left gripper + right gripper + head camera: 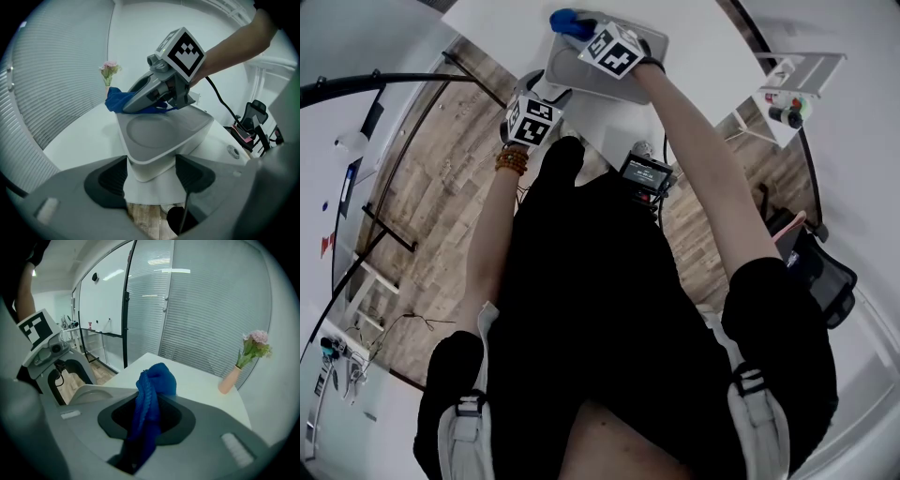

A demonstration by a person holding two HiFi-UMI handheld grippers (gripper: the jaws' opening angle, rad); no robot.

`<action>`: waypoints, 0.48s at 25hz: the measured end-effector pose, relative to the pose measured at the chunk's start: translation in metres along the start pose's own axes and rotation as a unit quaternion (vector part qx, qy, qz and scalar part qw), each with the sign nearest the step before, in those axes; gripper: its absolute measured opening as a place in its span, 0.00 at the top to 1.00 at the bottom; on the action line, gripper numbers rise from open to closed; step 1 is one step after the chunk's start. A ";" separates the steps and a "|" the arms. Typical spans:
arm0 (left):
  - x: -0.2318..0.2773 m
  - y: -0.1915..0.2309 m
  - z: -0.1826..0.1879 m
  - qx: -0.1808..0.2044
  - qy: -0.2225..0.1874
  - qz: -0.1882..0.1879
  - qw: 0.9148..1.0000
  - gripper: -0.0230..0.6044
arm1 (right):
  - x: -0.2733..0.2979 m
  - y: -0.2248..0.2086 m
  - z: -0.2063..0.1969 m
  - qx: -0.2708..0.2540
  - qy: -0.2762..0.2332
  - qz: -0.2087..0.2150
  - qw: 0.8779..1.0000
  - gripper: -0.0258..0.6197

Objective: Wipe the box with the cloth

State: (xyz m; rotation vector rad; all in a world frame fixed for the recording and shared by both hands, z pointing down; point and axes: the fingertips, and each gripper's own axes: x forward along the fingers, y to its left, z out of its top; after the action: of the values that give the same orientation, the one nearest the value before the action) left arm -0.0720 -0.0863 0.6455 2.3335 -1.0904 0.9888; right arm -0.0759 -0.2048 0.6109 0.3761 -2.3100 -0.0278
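While the left gripper point(152, 176) clamps the near corner of the grey box point(197, 137), its fingers point(105, 180) pressed against the two sides of that corner, the right gripper point(147, 418) is up on the lid point(159, 129) with the blue cloth point(150, 394) pinched tight between its own fingers. Look at the head view: the box sits at the top centre of the frame, on the white bench point(694, 37), close to the bench's near edge. The cloth bunches out ahead of the right gripper at the far end of the lid, right at the top of the frame, touching the grey surface. The box is shut, the lid is on with a shallow round hollow pressed into it, and what it holds cannot be seen. Over at the right of the right gripper view, a pale pink vase point(229, 379) stands upright on the bench, well apart from the box, with pink flowers point(255, 342) on green stems in it.
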 end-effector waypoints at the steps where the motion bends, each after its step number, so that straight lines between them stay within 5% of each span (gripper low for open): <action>1: 0.000 0.000 0.000 0.000 0.001 0.000 1.000 0.27 | -0.001 0.002 0.000 0.005 0.002 0.004 1.000 0.79; 12: 0.003 0.000 -0.002 -0.002 0.006 0.001 1.000 0.27 | -0.009 0.019 0.003 0.029 -0.017 0.041 0.999 0.79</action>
State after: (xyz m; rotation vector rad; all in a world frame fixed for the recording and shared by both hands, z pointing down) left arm -0.0715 -0.0872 0.6490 2.3222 -1.0882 0.9987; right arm -0.0768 -0.1846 0.6054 0.3114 -2.3608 0.0736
